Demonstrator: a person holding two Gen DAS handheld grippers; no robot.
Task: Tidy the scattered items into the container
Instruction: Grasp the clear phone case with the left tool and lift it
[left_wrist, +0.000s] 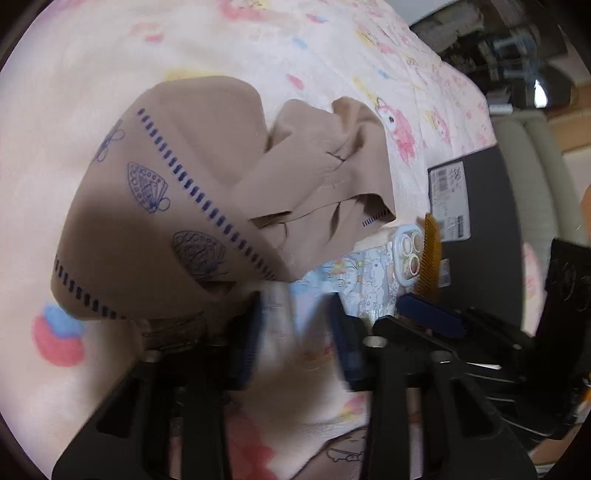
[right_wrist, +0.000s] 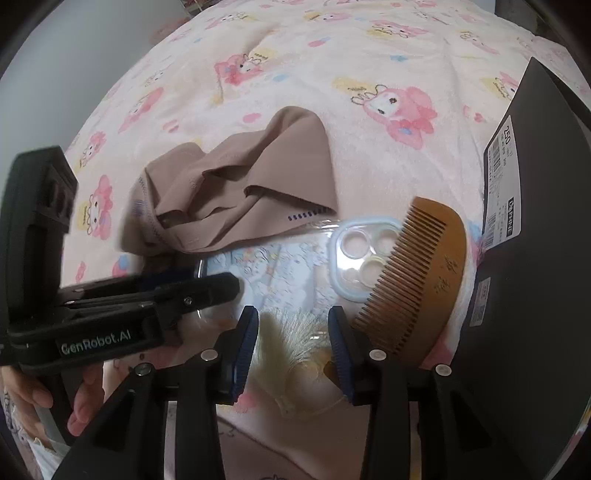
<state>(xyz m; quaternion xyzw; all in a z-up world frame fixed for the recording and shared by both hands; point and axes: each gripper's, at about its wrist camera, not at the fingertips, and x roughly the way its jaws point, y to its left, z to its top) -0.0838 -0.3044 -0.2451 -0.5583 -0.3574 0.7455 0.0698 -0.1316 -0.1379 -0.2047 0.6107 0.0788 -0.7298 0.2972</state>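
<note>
A tan printed cloth (left_wrist: 184, 206) lies crumpled on the pink cartoon blanket; it also shows in the right wrist view (right_wrist: 236, 199). A clear phone case (right_wrist: 295, 266) with cartoon print lies beside it, partly under the cloth, and shows in the left wrist view (left_wrist: 362, 280). A wooden comb (right_wrist: 417, 273) with a cream tassel (right_wrist: 291, 336) rests against the case; the comb shows edge-on in the left wrist view (left_wrist: 428, 251). A black box (right_wrist: 535, 229) stands at the right. My left gripper (left_wrist: 295, 325) is open over the case's end. My right gripper (right_wrist: 293, 332) is open around the tassel.
The black box also shows in the left wrist view (left_wrist: 480, 229). The left gripper's body (right_wrist: 110, 306) reaches in from the left in the right wrist view. A beige seat (left_wrist: 532, 177) and dark clutter lie beyond the bed edge.
</note>
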